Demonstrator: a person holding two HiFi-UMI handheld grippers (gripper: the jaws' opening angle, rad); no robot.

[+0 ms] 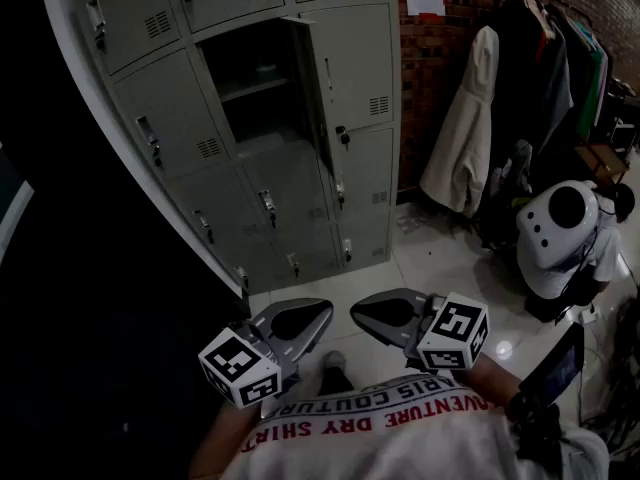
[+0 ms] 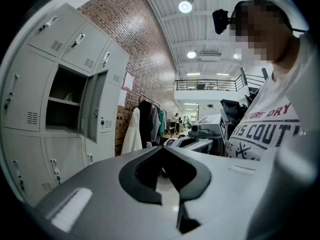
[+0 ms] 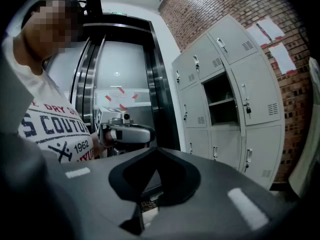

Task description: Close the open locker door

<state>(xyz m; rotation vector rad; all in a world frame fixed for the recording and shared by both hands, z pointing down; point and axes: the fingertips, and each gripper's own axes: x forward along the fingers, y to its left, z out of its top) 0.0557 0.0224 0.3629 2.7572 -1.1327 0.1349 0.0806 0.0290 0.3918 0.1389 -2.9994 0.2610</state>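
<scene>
**Locker door (image 1: 352, 68) is shown standing open, its closing not yet begun**

The door is swung out from the grey locker bank (image 1: 170, 128), and its compartment (image 1: 250, 78) is left exposed. The left tongs (image 2: 162, 148) and right tongs (image 3: 156, 149) are held low by the person's shirt (image 1: 400, 428), well apart from the door. Each pair is pressed together at the tips, with nothing gripped. The whole reach and push is judged to be left. The compartment's depths are lost in shadow, and the bank's top row is cut off.
</scene>
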